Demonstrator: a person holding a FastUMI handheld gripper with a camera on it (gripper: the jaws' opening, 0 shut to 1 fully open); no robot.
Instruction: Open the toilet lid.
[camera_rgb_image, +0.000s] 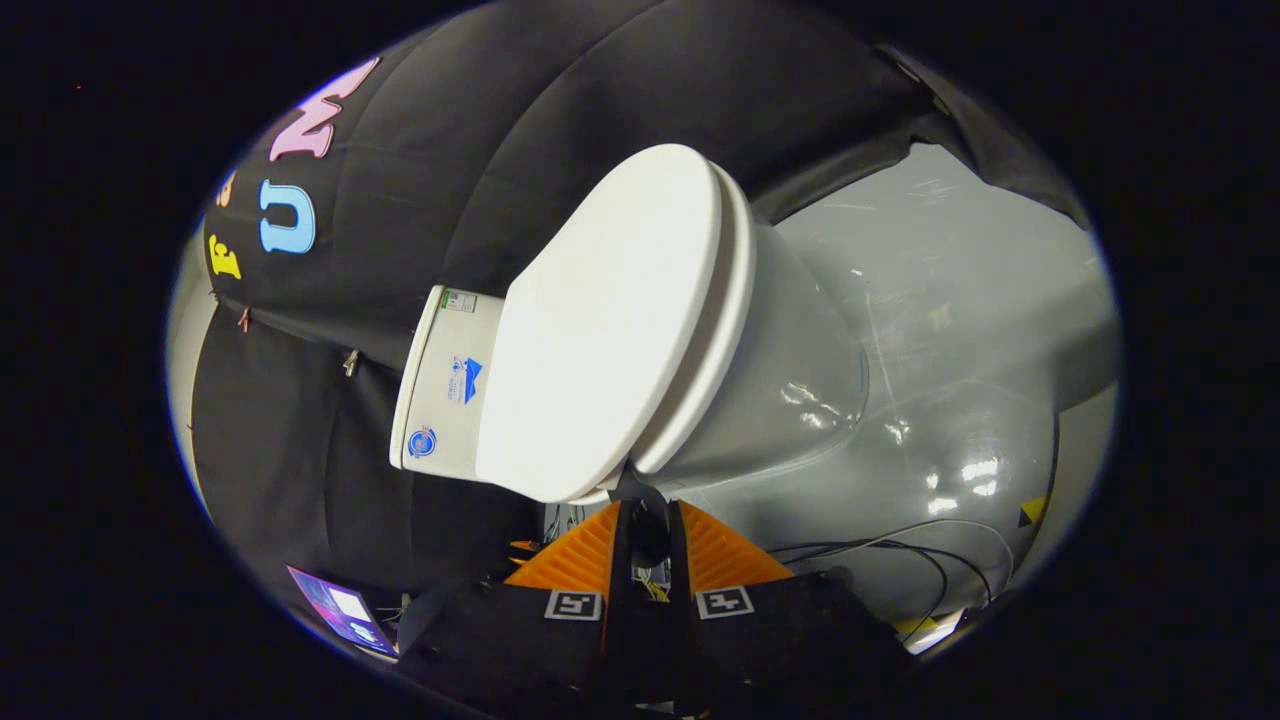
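Toilet lid sits down on its seat, edge just ahead of the gripper — 2 fingers nearly closed, holding nothing.

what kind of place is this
Probably a mock bathroom in a recording booth: a white toilet with its lid stands on a shiny grey floor, black cloth behind. The gripper sits at the lid's edge, nearly closed.

labels: stickers on toilet tank | too small to read | square markers on tongs
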